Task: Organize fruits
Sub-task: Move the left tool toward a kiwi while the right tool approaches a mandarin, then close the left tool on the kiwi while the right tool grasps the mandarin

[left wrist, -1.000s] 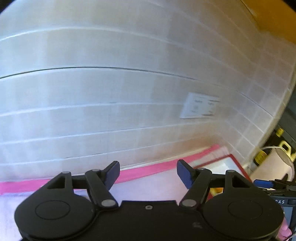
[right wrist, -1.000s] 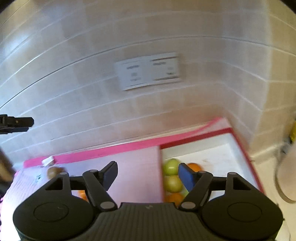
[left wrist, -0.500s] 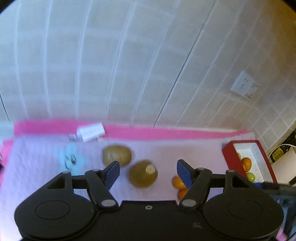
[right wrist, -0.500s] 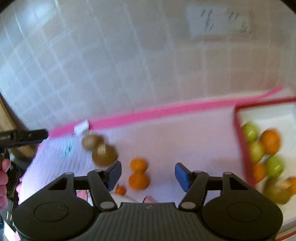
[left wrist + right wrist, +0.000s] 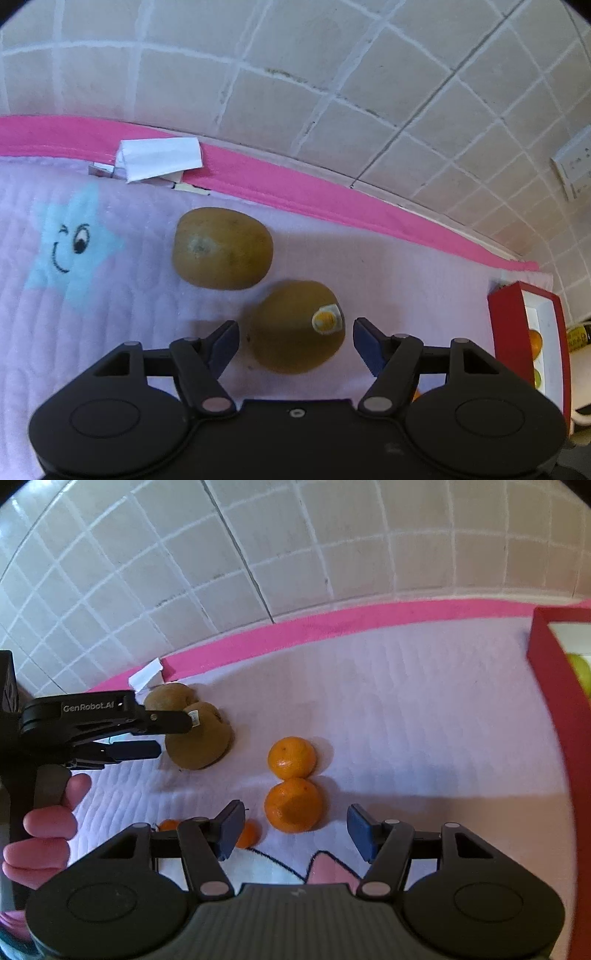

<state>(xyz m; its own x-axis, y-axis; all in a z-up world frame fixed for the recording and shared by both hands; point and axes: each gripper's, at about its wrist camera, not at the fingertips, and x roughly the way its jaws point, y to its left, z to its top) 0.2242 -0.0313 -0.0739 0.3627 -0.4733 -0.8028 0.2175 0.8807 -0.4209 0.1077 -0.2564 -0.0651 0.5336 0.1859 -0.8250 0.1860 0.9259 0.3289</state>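
Through the left wrist camera we see our left tool spread wide, its blue pads either side of a stickered kiwi but not touching it. A second kiwi lies just behind and to the left, beside a blue star face stitched into the pale pink mat. A folded white paper tag sits on the mat's bright pink border, against the tiled wall. At the far right edge stands the red box, with only slivers of orange and green fruit showing inside.

The right wrist camera gives us what that view hides: two mandarins touching one another in the middle of the mat, and two smaller orange fruits partly behind a finger of our right tool, which is also released and holds nothing. It shows the left tool from the side (marked GenRobot.AI), flanking the stickered kiwi, with our left hand on its grip.
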